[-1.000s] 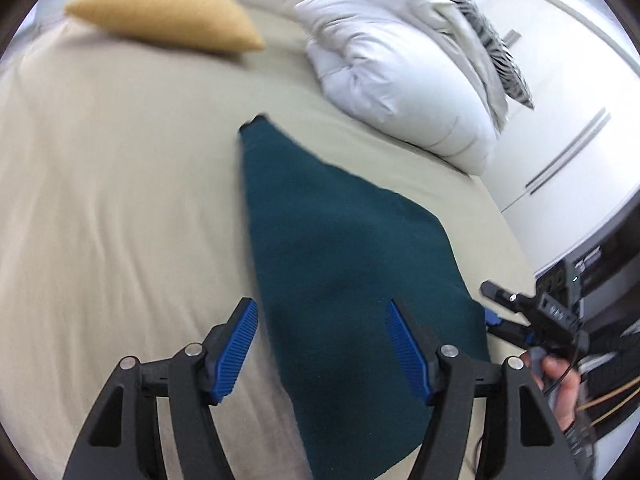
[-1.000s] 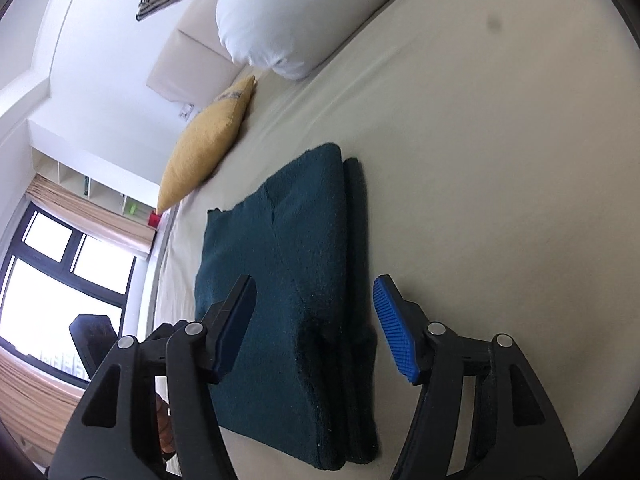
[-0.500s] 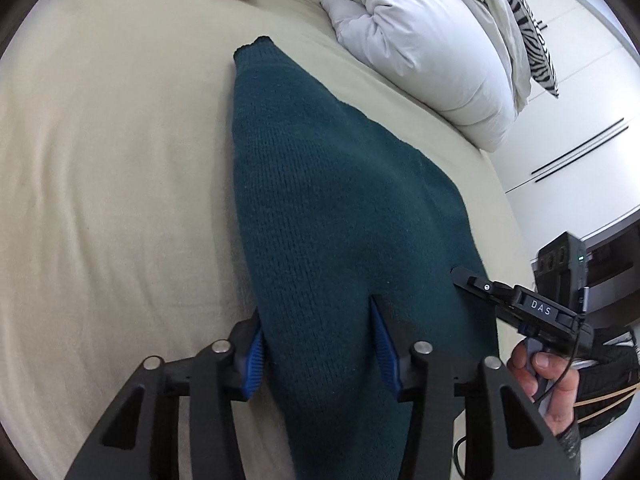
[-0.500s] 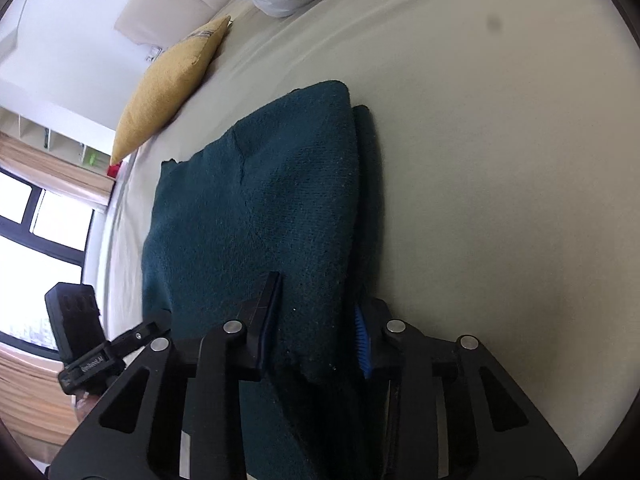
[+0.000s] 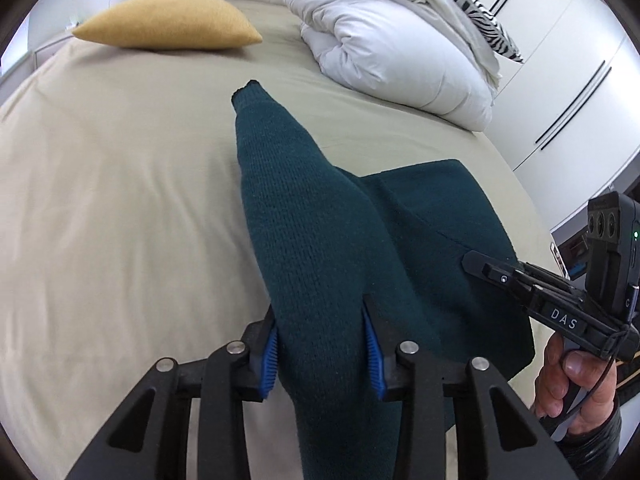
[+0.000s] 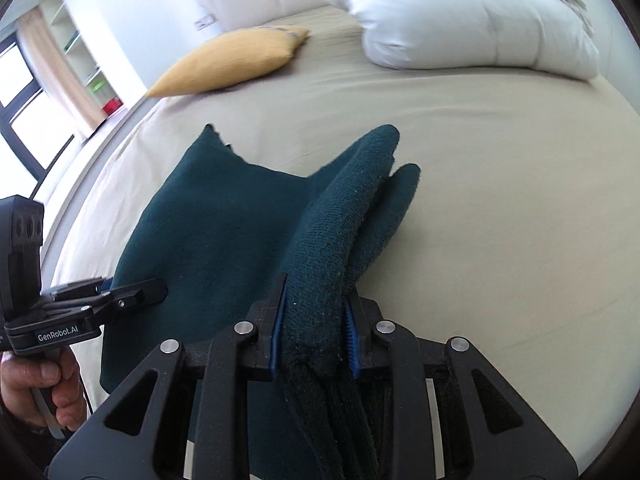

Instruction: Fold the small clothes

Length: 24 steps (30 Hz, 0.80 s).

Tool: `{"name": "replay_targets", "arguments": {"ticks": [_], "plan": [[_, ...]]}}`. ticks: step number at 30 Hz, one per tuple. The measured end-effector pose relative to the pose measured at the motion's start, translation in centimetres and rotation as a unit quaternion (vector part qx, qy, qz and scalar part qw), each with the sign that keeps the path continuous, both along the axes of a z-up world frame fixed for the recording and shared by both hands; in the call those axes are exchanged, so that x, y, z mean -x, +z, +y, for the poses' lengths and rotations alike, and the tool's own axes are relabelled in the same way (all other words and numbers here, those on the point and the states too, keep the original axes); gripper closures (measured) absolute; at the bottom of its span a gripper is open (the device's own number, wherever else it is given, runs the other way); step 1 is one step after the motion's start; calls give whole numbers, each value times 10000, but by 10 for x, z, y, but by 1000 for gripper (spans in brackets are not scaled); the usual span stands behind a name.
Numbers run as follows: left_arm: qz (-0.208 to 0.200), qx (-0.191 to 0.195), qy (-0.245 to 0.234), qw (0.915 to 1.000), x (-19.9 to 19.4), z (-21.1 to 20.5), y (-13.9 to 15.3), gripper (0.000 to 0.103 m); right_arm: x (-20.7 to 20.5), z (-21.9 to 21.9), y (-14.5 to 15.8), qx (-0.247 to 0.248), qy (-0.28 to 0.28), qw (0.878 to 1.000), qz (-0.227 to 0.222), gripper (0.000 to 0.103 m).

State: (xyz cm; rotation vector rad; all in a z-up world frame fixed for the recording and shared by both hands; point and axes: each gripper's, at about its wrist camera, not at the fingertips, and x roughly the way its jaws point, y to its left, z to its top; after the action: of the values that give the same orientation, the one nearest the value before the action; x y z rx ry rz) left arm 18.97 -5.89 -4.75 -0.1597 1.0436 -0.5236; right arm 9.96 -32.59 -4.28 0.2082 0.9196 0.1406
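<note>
**Both grippers clamped on teal sweater**

Left wrist view: left gripper (image 5: 323,354) clamped on teal knit sweater (image 5: 304,216), raised off beige bed sheet (image 5: 120,184).

Right wrist view: right gripper (image 6: 314,330) pinching bunched folded edge, remainder draped leftward.

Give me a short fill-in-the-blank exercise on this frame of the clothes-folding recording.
1. Both hand-held grippers, left and right, are shut on the same dark ____ knitted garment.
2. The garment lies on a ____ bedsheet.
3. The cushion near the headboard is ____ in colour.
4. The pad on the right hand-held gripper's finger is ____.

Missing words: green; beige; yellow; blue
</note>
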Motion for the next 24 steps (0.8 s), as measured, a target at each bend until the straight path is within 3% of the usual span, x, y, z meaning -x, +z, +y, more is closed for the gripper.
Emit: {"name": "replay_targets", "arguments": {"ticks": [7, 13, 20, 24], "plan": [[-261, -25, 242, 9994, 67, 68, 17, 64, 51, 67, 8, -329, 389, 9986, -121, 81], [-131, 33, 461, 9988, 95, 109, 0, 64, 81, 116, -10, -615, 573, 9965, -41, 81], [327, 63, 668, 9972, 108, 136, -50, 61, 81, 127, -62, -877, 392, 9945, 413, 80], [246, 60, 670, 9974, 109, 130, -53, 58, 80, 102, -104, -1817, 116, 9806, 724, 77]]}}
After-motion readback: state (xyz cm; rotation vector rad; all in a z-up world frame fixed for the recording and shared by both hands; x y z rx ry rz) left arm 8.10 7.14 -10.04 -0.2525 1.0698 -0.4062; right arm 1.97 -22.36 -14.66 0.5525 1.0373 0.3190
